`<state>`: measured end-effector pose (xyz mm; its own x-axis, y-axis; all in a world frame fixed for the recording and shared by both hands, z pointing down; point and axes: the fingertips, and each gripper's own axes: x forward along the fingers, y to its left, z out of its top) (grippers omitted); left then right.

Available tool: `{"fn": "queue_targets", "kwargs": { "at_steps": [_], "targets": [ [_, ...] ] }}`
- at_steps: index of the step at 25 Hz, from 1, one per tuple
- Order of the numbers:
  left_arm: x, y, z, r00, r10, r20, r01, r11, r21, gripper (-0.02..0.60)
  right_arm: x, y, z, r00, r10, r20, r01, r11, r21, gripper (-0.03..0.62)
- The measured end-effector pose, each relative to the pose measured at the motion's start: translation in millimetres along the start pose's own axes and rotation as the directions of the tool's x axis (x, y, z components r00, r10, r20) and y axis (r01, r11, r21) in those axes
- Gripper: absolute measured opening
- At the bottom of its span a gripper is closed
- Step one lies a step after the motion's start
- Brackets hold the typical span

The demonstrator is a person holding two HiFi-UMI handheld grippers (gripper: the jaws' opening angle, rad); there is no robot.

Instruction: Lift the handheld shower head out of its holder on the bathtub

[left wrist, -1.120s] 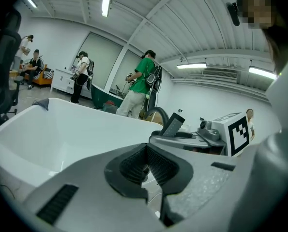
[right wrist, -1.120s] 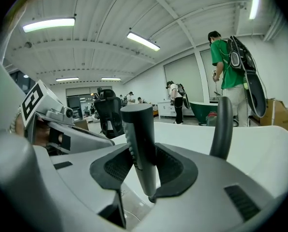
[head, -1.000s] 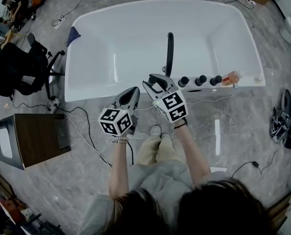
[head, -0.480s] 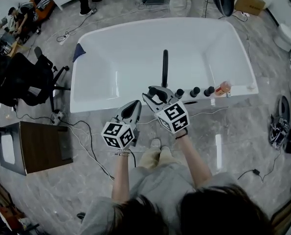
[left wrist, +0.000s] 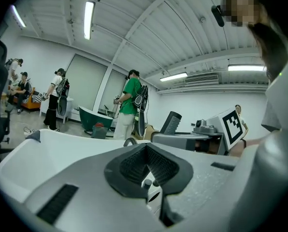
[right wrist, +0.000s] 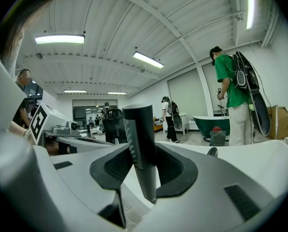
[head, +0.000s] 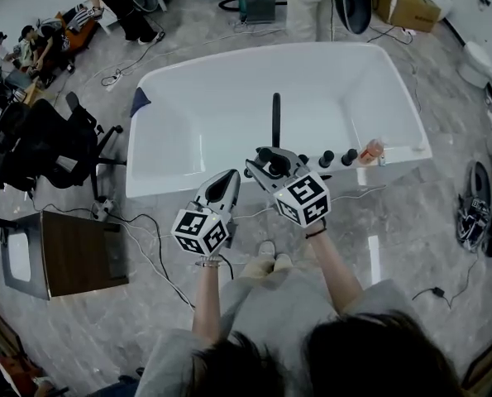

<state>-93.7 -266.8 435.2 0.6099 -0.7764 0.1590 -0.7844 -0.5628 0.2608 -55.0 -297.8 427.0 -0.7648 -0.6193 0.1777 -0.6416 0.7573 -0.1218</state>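
Shower head (head: 275, 118) is clamped in my right gripper (head: 270, 162), jaws closed around the black handle. It's standing upright over the near rim of the white bathtub (head: 179, 114), just beside the row of black knobs (head: 327, 158). In the right gripper view its lower end hangs free below the jaws. My left gripper (head: 222, 182) sits just to the left by the tub's front edge, jaws together, nothing in them.
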Motion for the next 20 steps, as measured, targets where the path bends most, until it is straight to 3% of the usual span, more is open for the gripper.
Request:
{"fn": "queue_targets", "kwargs": {
  "at_steps": [20],
  "targets": [
    [-28, -57, 41, 0.996, -0.046, 0.077, 0.036, 0.992, 0.12, 0.005, -69, 26, 53, 0.995, -0.011, 0.103, 0.013, 1.0, -0.022, 0.137]
  ]
}}
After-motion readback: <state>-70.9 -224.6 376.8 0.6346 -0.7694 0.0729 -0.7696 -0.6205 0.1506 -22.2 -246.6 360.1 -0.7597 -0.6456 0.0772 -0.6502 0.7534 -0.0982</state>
